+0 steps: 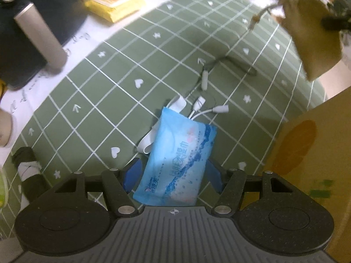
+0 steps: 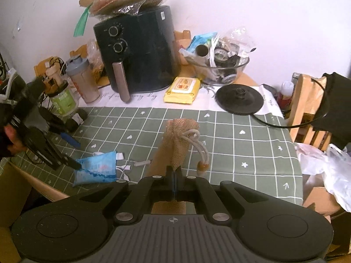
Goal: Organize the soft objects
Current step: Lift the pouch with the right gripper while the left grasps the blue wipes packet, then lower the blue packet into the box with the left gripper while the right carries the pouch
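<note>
On the green checked tablecloth (image 2: 230,144) a blue pack of wet wipes (image 1: 177,160) lies flat on top of a tangle of white cables (image 1: 197,107), and the left gripper (image 1: 173,173) hangs over it pointing almost straight down, its jaws standing about half open with one blue pad on each side of the pack; from the left wrist view I cannot tell whether the pads touch the wrapper, and from the right wrist view the pack lies on the cloth. Over to the other side the right gripper (image 2: 174,172) is pinched fully closed on the lower edge of a small burlap drawstring pouch (image 2: 179,140), which is lifted clear of the table, its white cord and wooden bead (image 2: 203,166) dangling beside it. A cardboard box (image 1: 307,144) stands at the table's edge just beside the wipes; its inside is out of sight. At the back, a glass bowl (image 2: 221,74) is heaped with small odds and ends, too jumbled to name. A yellow pack of wipes (image 2: 182,89) lies between the black air fryer (image 2: 140,50) and the round kettle base (image 2: 239,98). Plastic-bagged bundles sit on top of the fryer. To its left stand a lidded shaker bottle (image 2: 83,81) and a green-labelled jar (image 2: 63,98).
</note>
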Tool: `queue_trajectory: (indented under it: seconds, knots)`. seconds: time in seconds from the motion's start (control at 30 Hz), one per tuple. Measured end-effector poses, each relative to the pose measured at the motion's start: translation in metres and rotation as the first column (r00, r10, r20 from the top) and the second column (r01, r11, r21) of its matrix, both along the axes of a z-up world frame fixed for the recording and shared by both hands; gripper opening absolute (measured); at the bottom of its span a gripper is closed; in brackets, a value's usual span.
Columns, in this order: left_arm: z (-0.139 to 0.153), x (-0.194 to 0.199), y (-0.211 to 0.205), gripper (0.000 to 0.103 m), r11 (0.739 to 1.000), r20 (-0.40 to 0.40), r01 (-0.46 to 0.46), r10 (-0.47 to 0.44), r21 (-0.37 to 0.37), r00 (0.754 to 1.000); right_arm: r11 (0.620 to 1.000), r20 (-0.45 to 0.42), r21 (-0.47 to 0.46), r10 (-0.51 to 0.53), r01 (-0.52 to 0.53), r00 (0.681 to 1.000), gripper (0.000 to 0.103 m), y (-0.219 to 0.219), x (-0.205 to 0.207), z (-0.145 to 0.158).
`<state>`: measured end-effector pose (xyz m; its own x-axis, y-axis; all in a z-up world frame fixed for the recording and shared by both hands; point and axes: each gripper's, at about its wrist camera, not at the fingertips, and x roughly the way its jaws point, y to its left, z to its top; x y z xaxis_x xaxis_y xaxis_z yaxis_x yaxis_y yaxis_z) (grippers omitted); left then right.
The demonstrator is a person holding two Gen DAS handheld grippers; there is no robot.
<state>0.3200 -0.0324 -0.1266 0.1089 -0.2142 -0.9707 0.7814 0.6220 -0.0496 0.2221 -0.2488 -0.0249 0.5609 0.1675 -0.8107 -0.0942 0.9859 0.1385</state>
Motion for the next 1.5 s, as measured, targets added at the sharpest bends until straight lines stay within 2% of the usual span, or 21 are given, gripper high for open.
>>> queue_trajectory:
  seconds: [0.17, 0.27, 0.5, 0.57, 0.63, 0.73, 0.9, 1.17, 1.4, 1.5]
  knots:
    - [-0.021, 0.0, -0.01, 0.064, 0.998, -0.034, 0.051, -0.05, 0.03, 0.998, 1.0, 0.009, 0.006, -0.031, 0.031, 0.999, 0.003, -0.003, -0.009, 0.004]
    - [-0.031, -0.002, -0.016, 0.073, 0.995, -0.022, 0.087, -0.086, 0.056, 0.996, 0.999, 0.009, 0.008, -0.046, 0.046, 0.999, 0.003, -0.005, -0.014, 0.005]
    - [-0.046, -0.007, -0.024, 0.076, 0.987, -0.001, 0.13, -0.131, 0.089, 0.991, 0.996, 0.009, 0.011, -0.086, 0.086, 0.996, 0.003, -0.01, -0.026, 0.006]
    - [-0.047, -0.007, -0.023, 0.074, 0.988, 0.006, 0.132, -0.133, 0.08, 0.991, 0.996, 0.01, 0.011, -0.093, 0.093, 0.996, 0.003, -0.011, -0.028, 0.007]
    - [-0.045, -0.007, -0.021, 0.066, 0.989, 0.013, 0.131, -0.132, 0.076, 0.991, 0.995, 0.011, 0.009, -0.095, 0.095, 0.995, 0.003, -0.012, -0.029, 0.008]
    - [-0.042, -0.005, -0.017, 0.061, 0.991, 0.002, 0.114, -0.114, 0.066, 0.993, 0.996, 0.015, 0.008, -0.094, 0.094, 0.995, 0.003, -0.012, -0.031, 0.011]
    - [-0.025, -0.002, -0.007, 0.06, 0.997, 0.025, 0.082, -0.082, 0.016, 0.996, 0.996, 0.027, 0.013, -0.088, 0.088, 0.996, 0.003, -0.013, -0.031, 0.014]
    - [0.013, -0.001, 0.005, 0.06, 0.998, 0.109, 0.011, -0.005, -0.057, 0.994, 0.998, 0.055, 0.031, -0.055, 0.054, 0.997, 0.003, -0.006, -0.028, 0.026]
    - [0.052, -0.008, 0.016, 0.06, 0.989, 0.181, -0.061, 0.085, -0.134, 0.98, 0.998, 0.088, 0.057, -0.016, 0.011, 0.996, 0.003, 0.0, -0.024, 0.043]
    - [0.071, -0.01, 0.023, 0.06, 0.973, 0.17, -0.122, 0.156, -0.195, 0.973, 0.997, 0.097, 0.075, 0.002, -0.01, 0.995, 0.003, 0.003, -0.022, 0.05]
